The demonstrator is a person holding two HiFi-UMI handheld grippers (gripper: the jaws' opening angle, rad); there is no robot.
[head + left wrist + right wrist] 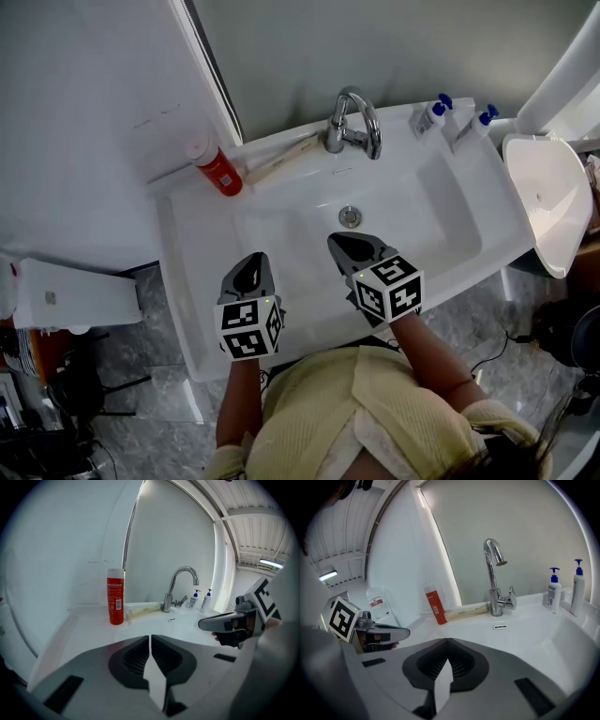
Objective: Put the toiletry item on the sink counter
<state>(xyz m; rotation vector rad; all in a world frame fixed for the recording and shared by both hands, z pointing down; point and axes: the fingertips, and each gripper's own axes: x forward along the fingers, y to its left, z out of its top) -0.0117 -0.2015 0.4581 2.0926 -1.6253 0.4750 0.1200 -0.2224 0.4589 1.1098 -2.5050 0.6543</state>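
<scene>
A red bottle (217, 170) (115, 597) (434, 605) stands upright on the back left corner of the white sink counter (187, 272). A cream tube (281, 159) (143, 610) (466, 612) lies beside it, toward the chrome tap (352, 123). My left gripper (251, 264) (150, 637) hovers over the sink's front left rim, jaws shut with nothing between them. My right gripper (343, 244) (448, 640) hangs over the basin just in front of the drain (350, 217), also shut and empty. Both point toward the back wall.
Two white pump bottles with blue tops (433, 114) (481, 123) stand at the back right of the counter. A white toilet (548, 202) sits to the right of the sink, a white box (66, 295) on the floor to the left.
</scene>
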